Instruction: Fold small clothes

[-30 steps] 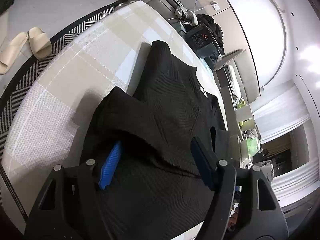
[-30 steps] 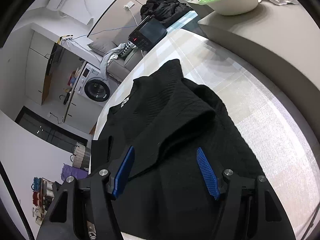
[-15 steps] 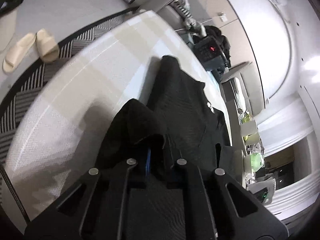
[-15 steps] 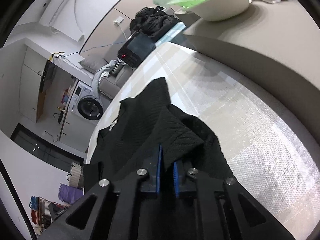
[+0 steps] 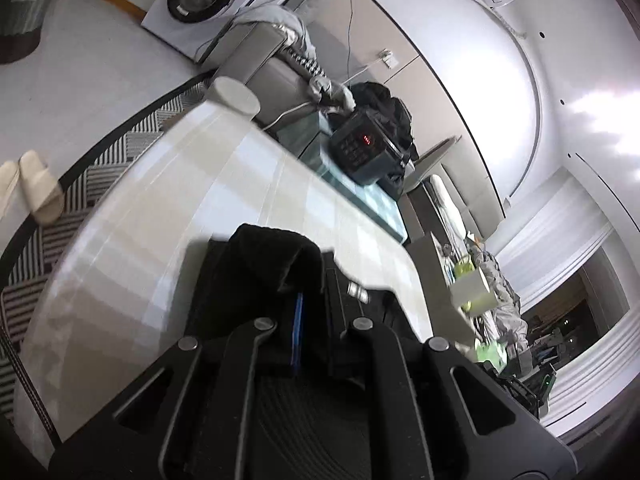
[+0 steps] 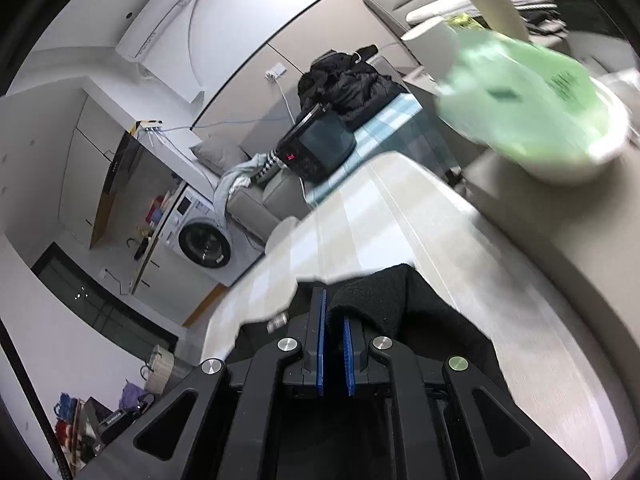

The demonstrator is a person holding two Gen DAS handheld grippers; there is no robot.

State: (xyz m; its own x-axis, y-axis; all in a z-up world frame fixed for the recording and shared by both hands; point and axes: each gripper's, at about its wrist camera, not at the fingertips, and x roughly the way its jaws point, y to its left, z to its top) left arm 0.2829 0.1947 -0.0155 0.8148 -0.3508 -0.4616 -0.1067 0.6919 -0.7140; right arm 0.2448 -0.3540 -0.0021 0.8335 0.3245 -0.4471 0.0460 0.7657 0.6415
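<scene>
A black textured knit garment (image 5: 260, 264) hangs from both grippers above the checked table (image 5: 240, 184). My left gripper (image 5: 310, 312) is shut on a bunched fold of it, and the cloth drapes over the jaws. In the right wrist view my right gripper (image 6: 333, 312) is shut on another fold of the same garment (image 6: 380, 296), with the blue pads (image 6: 320, 340) nearly together. A small white label (image 5: 357, 291) shows on the cloth. The lower part of the garment is hidden behind the grippers.
A black device with a red display (image 5: 362, 146) stands at the table's far end, with a black jacket (image 6: 344, 80) behind it. A white basin with a green bag (image 6: 540, 112) sits on a grey counter. Slippers (image 5: 36, 188) lie on a striped rug; a washing machine (image 6: 204, 240) stands beyond.
Both grippers have closed on the garment and lifted it off the table. The views have tilted up toward the room's far end, and less of the garment shows.
</scene>
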